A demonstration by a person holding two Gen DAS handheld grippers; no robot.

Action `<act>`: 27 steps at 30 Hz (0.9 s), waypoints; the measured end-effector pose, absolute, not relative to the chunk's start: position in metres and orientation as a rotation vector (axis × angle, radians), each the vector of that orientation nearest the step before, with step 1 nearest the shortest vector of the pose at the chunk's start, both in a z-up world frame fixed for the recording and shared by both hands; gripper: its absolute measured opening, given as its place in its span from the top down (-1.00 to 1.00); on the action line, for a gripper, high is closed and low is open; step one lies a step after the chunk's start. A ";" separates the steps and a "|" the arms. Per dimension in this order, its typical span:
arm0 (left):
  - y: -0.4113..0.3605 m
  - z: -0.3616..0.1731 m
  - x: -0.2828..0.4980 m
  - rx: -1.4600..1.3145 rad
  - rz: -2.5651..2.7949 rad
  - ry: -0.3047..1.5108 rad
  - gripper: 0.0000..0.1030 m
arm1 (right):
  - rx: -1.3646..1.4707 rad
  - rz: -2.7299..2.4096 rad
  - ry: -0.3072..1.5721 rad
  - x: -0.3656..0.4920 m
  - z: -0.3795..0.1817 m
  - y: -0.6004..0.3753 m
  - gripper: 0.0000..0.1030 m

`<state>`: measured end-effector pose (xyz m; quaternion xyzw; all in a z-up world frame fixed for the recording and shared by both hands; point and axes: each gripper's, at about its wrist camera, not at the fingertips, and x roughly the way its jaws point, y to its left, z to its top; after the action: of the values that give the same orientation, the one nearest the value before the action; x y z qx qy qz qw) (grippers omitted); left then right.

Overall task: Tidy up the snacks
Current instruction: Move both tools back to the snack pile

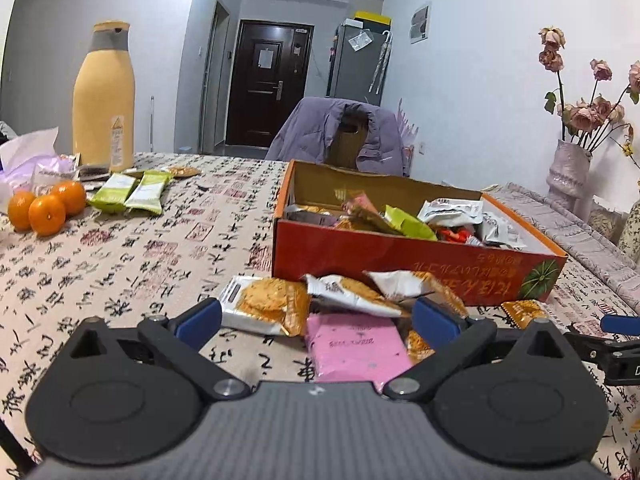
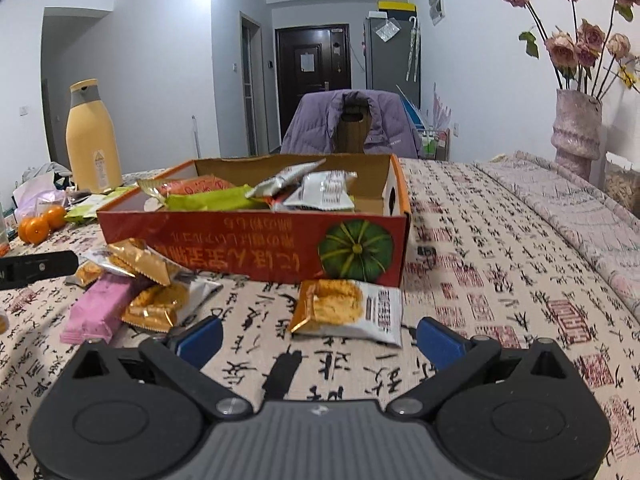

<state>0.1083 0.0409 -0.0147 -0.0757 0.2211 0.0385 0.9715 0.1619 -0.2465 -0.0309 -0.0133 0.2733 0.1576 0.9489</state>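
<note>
- Calligraphy-print cloth covers the table (image 2: 500,240); the red carton (image 2: 256,252) sits mid-table, already part full of snacks.
- My right claw (image 2: 318,334) is spread wide and empty, low over the cloth, with the lone biscuit packet (image 2: 348,312) just beyond its tips, near the carton's front wall.
- My left claw (image 1: 316,318) is spread too, facing the pile (image 1: 344,308) and pink bar (image 1: 356,348).
- I'd straddle the lone packet across its short width, pinch the body rather than the crimped edge, lift clear of the wall, then drop it inside.

The red box (image 2: 256,248) walls off the far side; bare tablecloth (image 2: 500,264) right of it seems passable.
</note>
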 end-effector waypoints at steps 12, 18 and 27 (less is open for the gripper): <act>0.043 -0.021 0.110 -0.171 0.059 0.441 -1.00 | -0.054 0.286 0.570 0.163 -0.030 -0.244 -1.00; 0.045 -0.021 0.110 -0.183 0.056 0.446 -1.00 | -0.077 0.264 0.597 0.181 -0.027 -0.239 -1.00; 0.047 -0.023 0.111 -0.204 0.038 0.449 -1.00 | -0.057 0.218 0.784 0.246 -0.040 -0.228 -1.00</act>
<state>0.1106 0.0475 -0.0227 -0.1009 0.2221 0.0188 0.9696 0.2458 -0.2278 -0.0396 -0.0277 0.3810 0.1062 0.9180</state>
